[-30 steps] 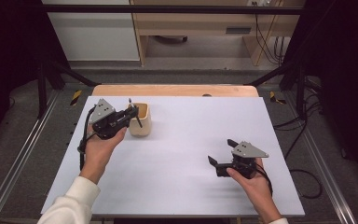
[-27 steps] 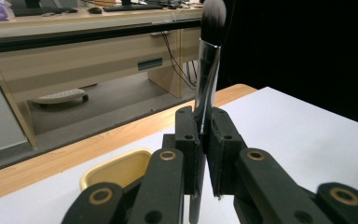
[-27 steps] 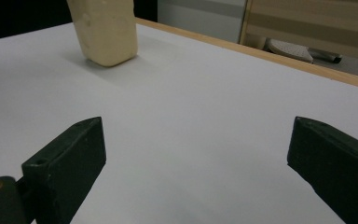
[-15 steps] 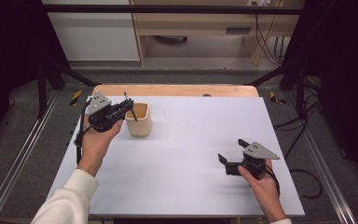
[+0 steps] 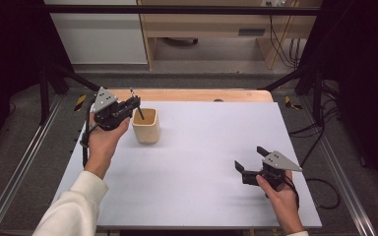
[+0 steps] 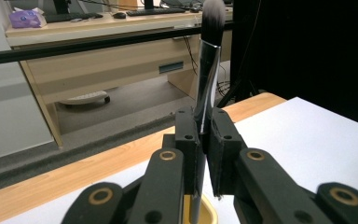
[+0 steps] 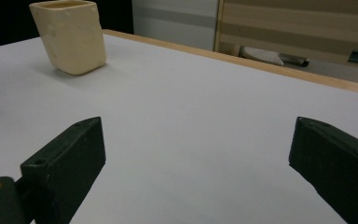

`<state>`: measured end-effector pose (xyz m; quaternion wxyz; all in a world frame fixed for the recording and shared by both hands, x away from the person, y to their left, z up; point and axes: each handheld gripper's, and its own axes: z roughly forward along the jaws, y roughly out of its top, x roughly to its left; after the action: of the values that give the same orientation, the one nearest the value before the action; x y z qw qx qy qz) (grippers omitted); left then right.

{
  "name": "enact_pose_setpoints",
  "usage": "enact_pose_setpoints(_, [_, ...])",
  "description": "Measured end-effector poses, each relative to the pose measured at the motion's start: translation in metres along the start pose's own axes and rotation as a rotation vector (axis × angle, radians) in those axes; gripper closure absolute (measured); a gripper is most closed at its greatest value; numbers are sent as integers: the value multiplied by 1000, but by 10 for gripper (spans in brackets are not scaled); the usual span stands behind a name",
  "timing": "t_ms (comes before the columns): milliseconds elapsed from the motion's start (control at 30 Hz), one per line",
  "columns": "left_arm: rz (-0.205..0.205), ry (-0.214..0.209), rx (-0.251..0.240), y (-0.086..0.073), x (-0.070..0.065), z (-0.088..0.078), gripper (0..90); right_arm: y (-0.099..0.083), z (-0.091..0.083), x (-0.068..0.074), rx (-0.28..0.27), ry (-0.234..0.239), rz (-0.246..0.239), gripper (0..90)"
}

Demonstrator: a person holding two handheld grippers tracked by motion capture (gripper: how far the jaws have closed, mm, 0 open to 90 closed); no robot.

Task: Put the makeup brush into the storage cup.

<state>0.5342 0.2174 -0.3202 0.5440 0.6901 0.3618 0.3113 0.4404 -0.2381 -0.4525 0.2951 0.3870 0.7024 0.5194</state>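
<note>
A cream square cup (image 5: 145, 129) stands at the far left of the white table. My left gripper (image 5: 135, 103) hovers just left of the cup's rim, shut on a makeup brush (image 5: 140, 113). The brush stands nearly upright, its lower handle end dipping into the cup's mouth. In the left gripper view the brush (image 6: 208, 74) rises between the closed jaws with its dark bristles on top, and the cup's yellow rim (image 6: 208, 215) lies below. My right gripper (image 5: 248, 158) rests open and empty near the front right; its view shows the cup (image 7: 70, 39) far off at the upper left.
The white table mat (image 5: 202, 147) has a wooden strip (image 5: 192, 95) along its far edge. Beyond it stand a wooden desk (image 5: 216, 29) and white cabinet. Metal rails run along both sides, and cables lie on the floor at the right.
My left gripper has lifted and moved slightly back over the cup's left rim, tipping the brush upright. My right gripper has drifted a little to the right.
</note>
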Motion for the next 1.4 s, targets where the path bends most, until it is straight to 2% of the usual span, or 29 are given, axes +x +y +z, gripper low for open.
enact_pose_setpoints(367, [-11, 17, -13, 5, 2, 9, 837, -1, -1, 2, -11, 1, -8, 44])
enact_pose_setpoints(633, [-3, 36, -10, 4, 1, 15, 836, -2, 0, 3, -11, 8, -12, 43])
enact_pose_setpoints(767, [26, 42, 5, 3, -1, 17, 837, -2, -1, 2, -21, 14, -1, 42])
enact_pose_setpoints(1033, [18, 51, 1, 1, 0, 21, 837, -4, -2, -1, -22, 8, 1, 44])
enact_pose_setpoints(1400, [31, 57, 8, 1, -2, 22, 836, -4, -2, 0, -24, 12, 0, 44])
